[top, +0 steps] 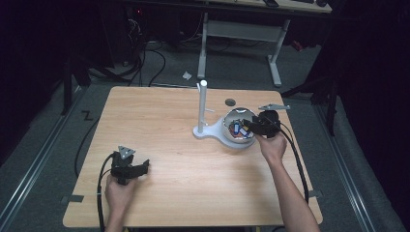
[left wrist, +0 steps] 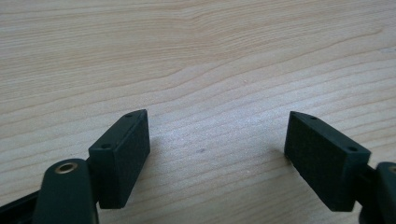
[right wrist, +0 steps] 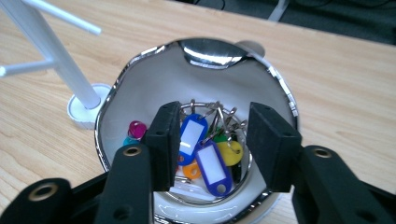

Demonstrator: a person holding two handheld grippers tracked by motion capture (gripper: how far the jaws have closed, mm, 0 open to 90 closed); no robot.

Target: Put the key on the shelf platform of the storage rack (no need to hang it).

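Your left gripper (top: 143, 166) sits at about 7 o'clock on the table (top: 183, 193), near the front edge. Your left hand (top: 117, 191) holds it low over the wood. In the left gripper view its claw (left wrist: 217, 149) is wide open, with just bare table between the jaws.

Go right and a white stand (top: 203, 108) rises near the middle of the table. Its round foot touches the bowl (top: 227, 137), which sits at about 2 o'clock on the table. In the right gripper view the stand (right wrist: 56, 60) is at 10 o'clock from the bowl (right wrist: 140, 93) and has thin pegs sticking out.

The bowl is white inside with a shiny rim. A pile of key tags (right wrist: 205, 149) lies at the bottom of it, with metal rings on top. Two tags are blue (right wrist: 214, 169), one is yellow (right wrist: 231, 151), one is orange (right wrist: 191, 170) and one is pink (right wrist: 137, 128).

Your right gripper (top: 245, 125) is at the bowl, coming in from 3 o'clock, and your right hand (top: 273, 145) holds it. In the right gripper view its claw (right wrist: 215, 140) is open wide and points down into the bowl. The blue tags lie between the jaws, but the pads do not press on them. A small dark round spot (top: 230, 102) is on the table at 12 o'clock from the bowl.
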